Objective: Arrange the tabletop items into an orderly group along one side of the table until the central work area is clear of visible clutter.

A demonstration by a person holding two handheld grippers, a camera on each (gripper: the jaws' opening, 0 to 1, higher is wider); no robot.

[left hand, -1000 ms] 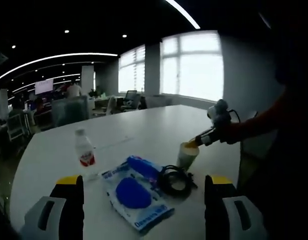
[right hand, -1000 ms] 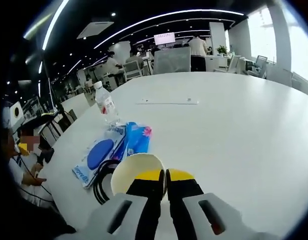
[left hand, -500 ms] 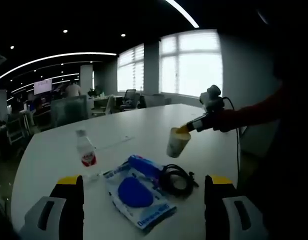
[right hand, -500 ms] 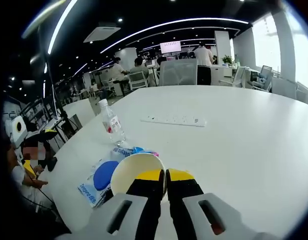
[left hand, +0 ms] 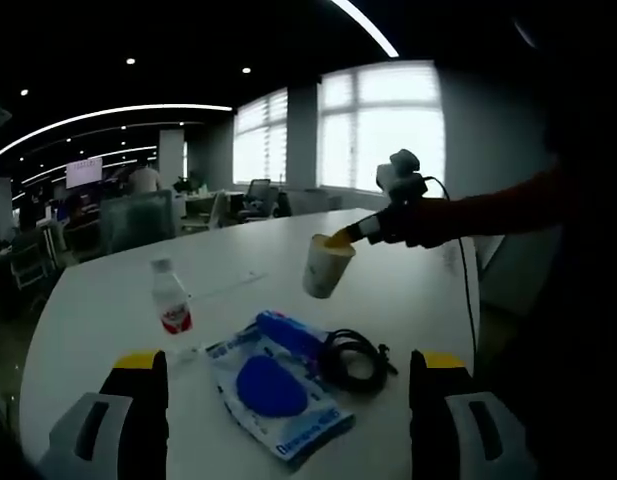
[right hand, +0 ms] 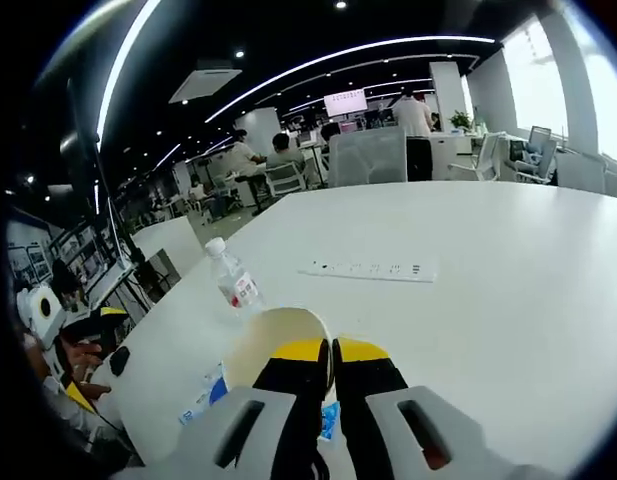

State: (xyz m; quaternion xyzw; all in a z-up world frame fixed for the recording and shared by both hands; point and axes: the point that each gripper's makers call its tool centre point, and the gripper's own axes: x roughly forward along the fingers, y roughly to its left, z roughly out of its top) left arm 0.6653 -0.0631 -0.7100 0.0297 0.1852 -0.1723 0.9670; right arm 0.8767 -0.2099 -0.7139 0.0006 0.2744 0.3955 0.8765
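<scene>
Tabletop clutter sat in a loose cluster on the white table (left hand: pixel 108 290), and the relation that mattered was the paper cup's place above it. Largest of the cluster was the blue-and-white packet (left hand: pixel 273 392), lying flat with its long axis running away from the left gripper (left hand: pixel 288 375), whose jaws stood spread wide and empty just short of it. Touching the packet's far edge lay a blue pouch (left hand: pixel 286 332), and beside that a coiled black cable (left hand: pixel 354 360). The water bottle (left hand: pixel 169 306) stood upright a little apart. A power strip (right hand: pixel 373 269) lay further out on the table. The paper cup (left hand: pixel 324 266) hung in the air over the pile, tilted, its rim pinched between the right gripper's (right hand: pixel 332 350) pressed-together jaws, so the right hand was carrying it and would need a bare spot along one side to set it down.
</scene>
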